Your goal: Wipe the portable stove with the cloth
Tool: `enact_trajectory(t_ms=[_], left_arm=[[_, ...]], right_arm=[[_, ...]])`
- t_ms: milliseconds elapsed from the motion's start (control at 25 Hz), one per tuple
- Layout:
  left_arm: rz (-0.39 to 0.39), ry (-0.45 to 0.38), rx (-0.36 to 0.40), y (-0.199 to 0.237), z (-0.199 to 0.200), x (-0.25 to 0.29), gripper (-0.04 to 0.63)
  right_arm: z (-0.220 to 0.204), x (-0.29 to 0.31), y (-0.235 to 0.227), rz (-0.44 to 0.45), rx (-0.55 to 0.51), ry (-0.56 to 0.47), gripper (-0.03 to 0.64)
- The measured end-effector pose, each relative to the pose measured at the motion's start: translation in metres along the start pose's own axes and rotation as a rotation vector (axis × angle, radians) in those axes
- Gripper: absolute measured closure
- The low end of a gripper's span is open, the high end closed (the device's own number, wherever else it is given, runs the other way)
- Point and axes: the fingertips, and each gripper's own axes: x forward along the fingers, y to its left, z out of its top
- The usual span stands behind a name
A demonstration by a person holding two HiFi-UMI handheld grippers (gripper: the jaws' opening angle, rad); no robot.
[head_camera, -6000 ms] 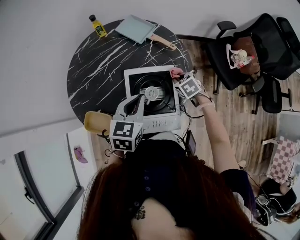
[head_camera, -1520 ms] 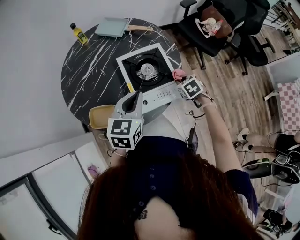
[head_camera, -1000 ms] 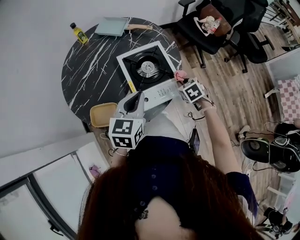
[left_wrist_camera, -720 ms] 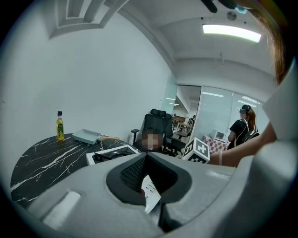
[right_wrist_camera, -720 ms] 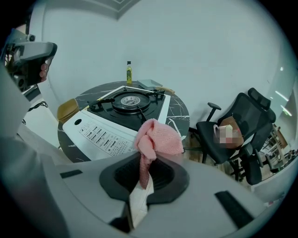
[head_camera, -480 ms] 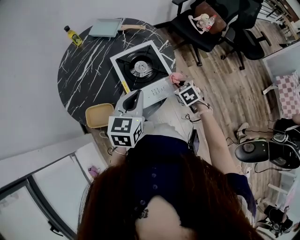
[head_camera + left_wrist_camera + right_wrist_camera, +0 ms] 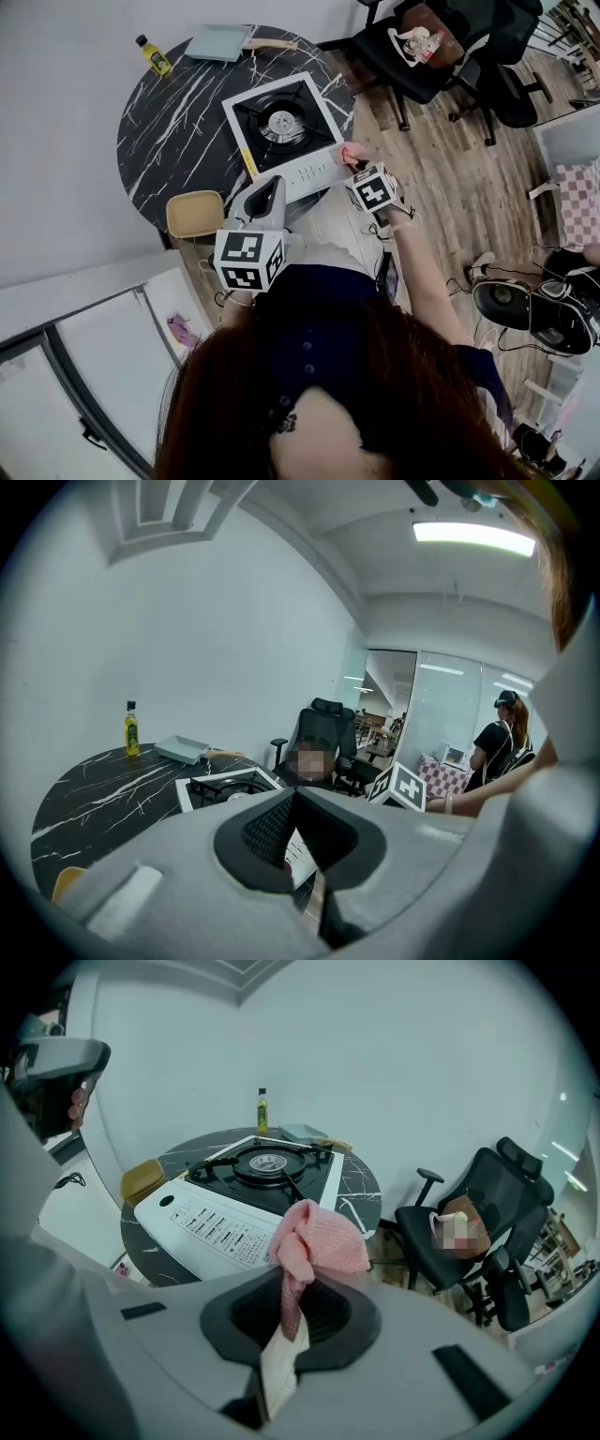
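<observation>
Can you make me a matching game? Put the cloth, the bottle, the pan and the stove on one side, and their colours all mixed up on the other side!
Things
1. cloth
2. bottle
3. pan
4. portable stove

Colours
A. white frame with a black top
B. pink
C. yellow
D. pale blue-grey with a wooden handle

Right pairs: 1-B, 2-C, 3-D, 4-A.
</observation>
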Motion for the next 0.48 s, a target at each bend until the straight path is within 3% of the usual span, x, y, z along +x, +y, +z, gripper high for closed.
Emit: enact_trajectory(t_ms=[160, 480], left_arm=[[0.034, -0.011, -0.023, 0.004, 0.001, -0.008, 0.583], [0.076, -0.011, -0.036, 0.018, -0.004, -0.020, 0.583]], right_arm=[[0.000, -0.002, -0.001, -0.038, 0.026, -0.026, 0.581], [0.003, -0.002, 0.017, -0.018, 0.066, -0.050, 0.581]])
